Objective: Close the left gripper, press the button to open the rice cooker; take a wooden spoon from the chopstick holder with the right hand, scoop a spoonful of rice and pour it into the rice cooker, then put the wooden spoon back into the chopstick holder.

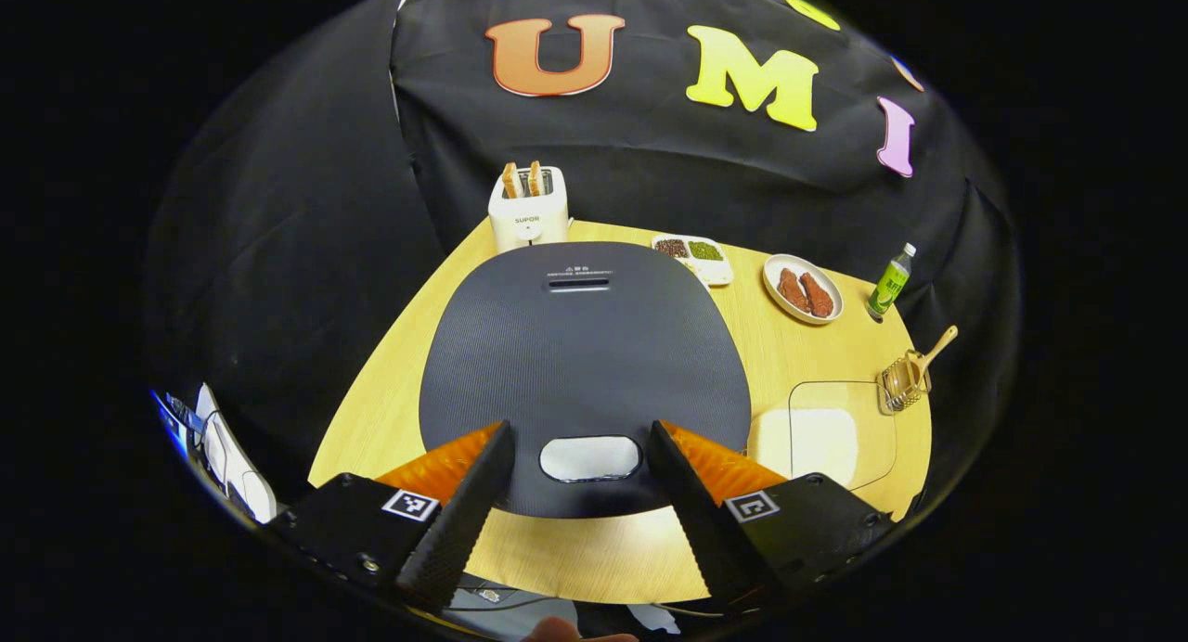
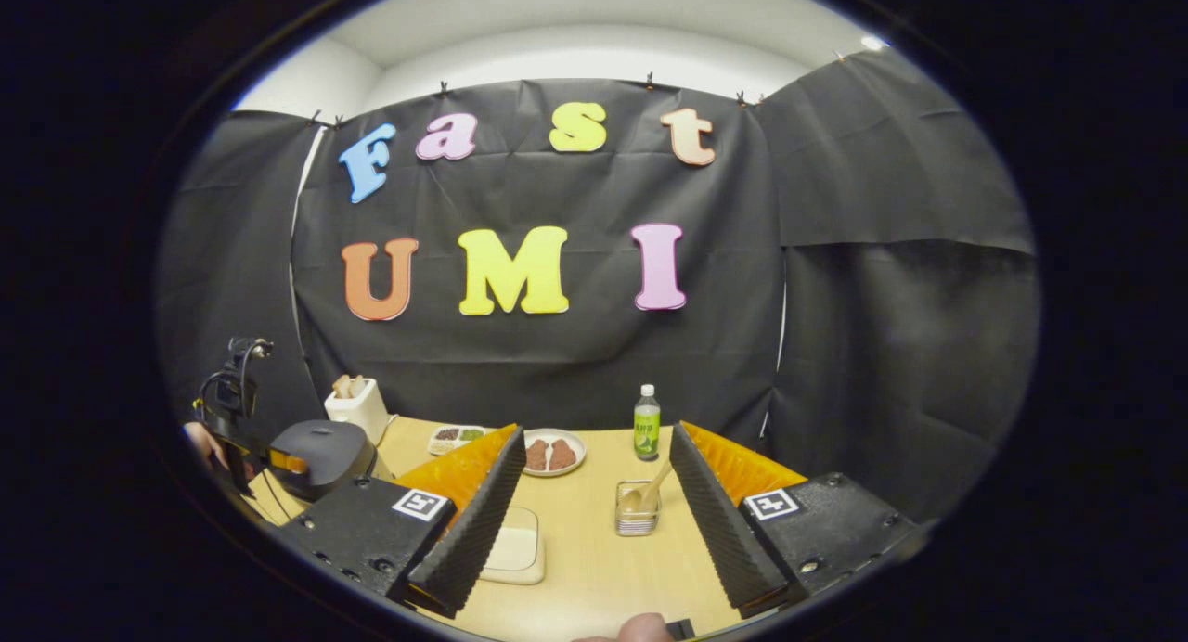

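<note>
The dark rice cooker [image 1: 585,364] stands closed in the left gripper view, its pale oval button [image 1: 590,458] at the lid's near edge. My left gripper [image 1: 580,430] is open above that edge, one finger on each side of the button. At the right, a wire chopstick holder [image 1: 902,384] has the wooden spoon [image 1: 933,350] leaning out of it. A clear box of white rice [image 1: 826,433] lies beside the cooker. In the right gripper view my right gripper [image 2: 596,433] is open and holds nothing. It hangs above the table and faces the chopstick holder [image 2: 637,512] and spoon [image 2: 652,489].
Along the wooden table's [image 1: 594,549] far edge stand a white toaster [image 1: 529,211] with bread, a small dish of beans [image 1: 694,252], a plate of meat [image 1: 803,289] and a green bottle [image 1: 891,280]. The right gripper view has the rice box [image 2: 515,545] and the cooker [image 2: 320,456] at the left.
</note>
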Tool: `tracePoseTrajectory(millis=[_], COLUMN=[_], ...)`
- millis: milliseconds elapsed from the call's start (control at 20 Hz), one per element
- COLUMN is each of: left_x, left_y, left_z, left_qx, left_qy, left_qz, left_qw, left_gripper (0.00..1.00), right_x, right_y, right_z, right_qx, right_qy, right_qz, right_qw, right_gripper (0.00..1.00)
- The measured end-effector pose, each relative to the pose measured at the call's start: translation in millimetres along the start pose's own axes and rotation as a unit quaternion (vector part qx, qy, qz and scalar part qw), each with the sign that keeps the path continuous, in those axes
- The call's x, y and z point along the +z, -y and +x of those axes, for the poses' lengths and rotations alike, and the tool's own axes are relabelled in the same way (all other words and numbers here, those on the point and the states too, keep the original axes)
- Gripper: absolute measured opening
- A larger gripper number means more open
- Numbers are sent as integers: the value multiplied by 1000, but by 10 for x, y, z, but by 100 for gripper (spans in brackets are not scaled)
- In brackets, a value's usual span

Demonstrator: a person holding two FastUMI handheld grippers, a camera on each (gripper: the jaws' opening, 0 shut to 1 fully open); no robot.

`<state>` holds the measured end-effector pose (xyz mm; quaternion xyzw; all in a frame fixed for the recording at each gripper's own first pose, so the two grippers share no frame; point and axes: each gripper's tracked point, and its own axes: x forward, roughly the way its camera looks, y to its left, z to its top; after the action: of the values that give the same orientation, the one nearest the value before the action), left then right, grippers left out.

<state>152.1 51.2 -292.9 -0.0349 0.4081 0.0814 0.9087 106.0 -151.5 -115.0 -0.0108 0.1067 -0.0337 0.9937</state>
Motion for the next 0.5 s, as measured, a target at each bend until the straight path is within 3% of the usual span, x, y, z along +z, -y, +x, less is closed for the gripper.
tracePoseTrajectory(millis=[150, 500], left_x=[-41, 31], left_y=[-12, 2], left_z=[39, 25], left_qx=[6, 28], left_qy=[-7, 23], left_qz=[5, 1], left_qw=[1000, 999], left_gripper=[100, 96], right_x=[-77, -141], right_y=[1, -38], right_z=[54, 312], right_qx=[6, 36], right_qy=[-8, -17], right_qz=[4, 23], right_qw=[1000, 999], right_gripper=[100, 100])
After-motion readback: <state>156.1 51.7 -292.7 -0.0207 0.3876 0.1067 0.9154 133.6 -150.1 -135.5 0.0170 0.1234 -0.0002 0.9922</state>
